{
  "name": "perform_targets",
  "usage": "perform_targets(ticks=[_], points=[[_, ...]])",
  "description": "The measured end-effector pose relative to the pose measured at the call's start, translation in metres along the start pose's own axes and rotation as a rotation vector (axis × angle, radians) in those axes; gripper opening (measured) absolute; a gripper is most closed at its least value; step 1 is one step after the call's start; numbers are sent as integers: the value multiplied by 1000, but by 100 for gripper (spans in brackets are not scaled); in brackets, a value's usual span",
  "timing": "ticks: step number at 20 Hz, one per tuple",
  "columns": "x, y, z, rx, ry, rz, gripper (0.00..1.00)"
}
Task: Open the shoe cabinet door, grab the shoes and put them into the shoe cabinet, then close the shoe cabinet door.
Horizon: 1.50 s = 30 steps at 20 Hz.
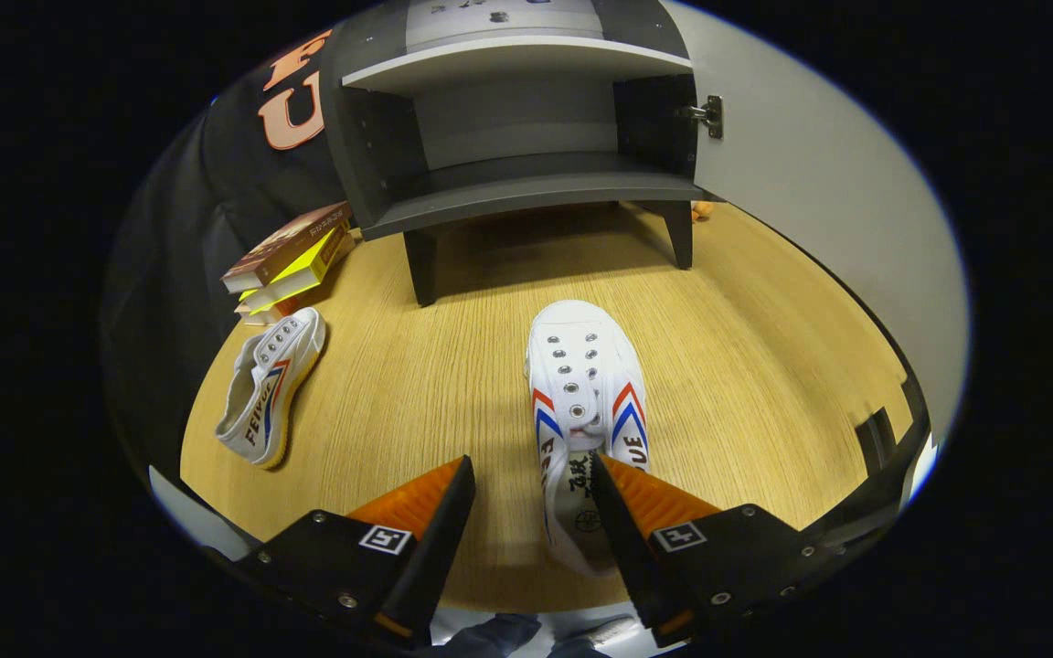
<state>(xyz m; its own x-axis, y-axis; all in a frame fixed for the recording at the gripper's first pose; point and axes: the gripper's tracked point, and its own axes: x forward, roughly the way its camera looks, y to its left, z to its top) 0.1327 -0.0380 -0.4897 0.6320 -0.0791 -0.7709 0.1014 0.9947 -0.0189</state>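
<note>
Your gripper (531,475) is wide open above the light wooden floor (417,384), and the white canvas shoe with red and blue stripes (587,402) lies mostly ahead of your right finger, with its heel end under that finger's tip, so nothing is held. Far off past your left finger lies the other white canvas shoe (271,388), tipped on its side, near a small stack of books (293,260). Straight ahead, beyond both fingers, stands the dark grey shoe cabinet (517,146) with its pale door (819,183) swung open to the right and bare shelves inside.
</note>
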Motion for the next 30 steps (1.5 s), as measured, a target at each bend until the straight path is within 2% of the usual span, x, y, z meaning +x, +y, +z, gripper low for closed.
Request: perform_targets(ticks=[6,11,13,16,20,21,30], points=[[7,-1,-4,-9,29,-2,67],[13,-3,-6,-21,57,-15,49],[14,-3,-8,-37,71,-18,44],[15,-3,-10,-49,79,-21,43],[15,-7,-11,-44,89,-36,28],[16,-8,-11,-40,89,-38,20],[18,-6,-11,-78,102,-38,4]])
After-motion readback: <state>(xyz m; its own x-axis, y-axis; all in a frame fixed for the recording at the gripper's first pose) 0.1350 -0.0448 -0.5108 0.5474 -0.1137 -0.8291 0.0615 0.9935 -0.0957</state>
